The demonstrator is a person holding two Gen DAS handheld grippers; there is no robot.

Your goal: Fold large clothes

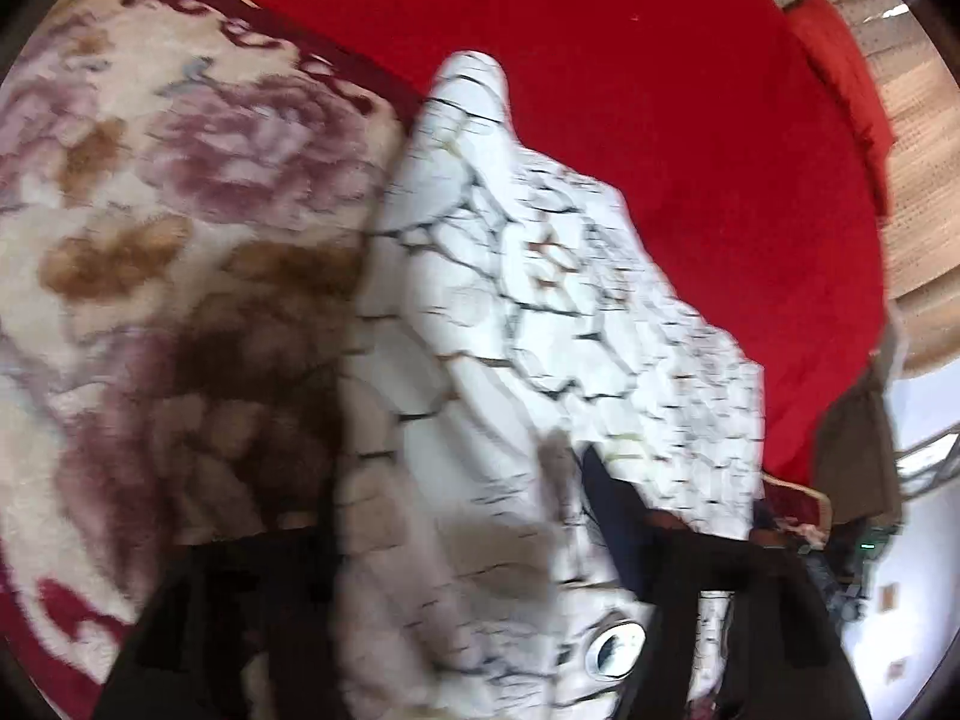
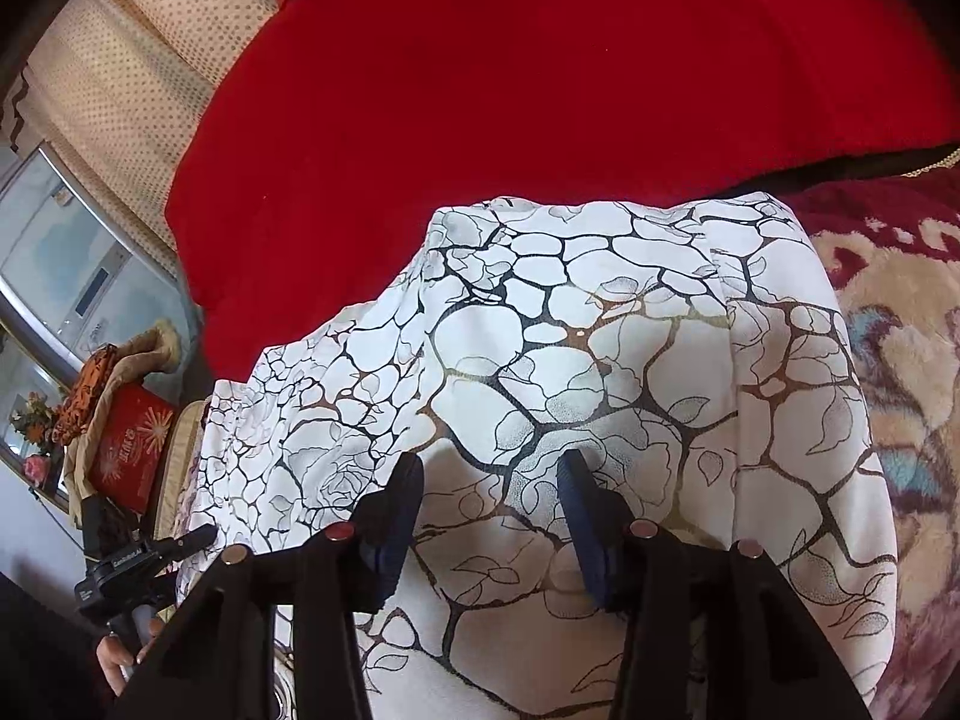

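One red bedspread (image 2: 540, 90) is filling the background, a floral blanket (image 1: 180, 210) lying beside it. The white cracked-pattern garment (image 2: 570, 348) is lying across both. The right gripper (image 2: 489, 492) is hovering over it, jaws spread with cloth between them, not pinching. The left gripper (image 1: 456, 516) is blurred, jaws spread wide around the cloth.
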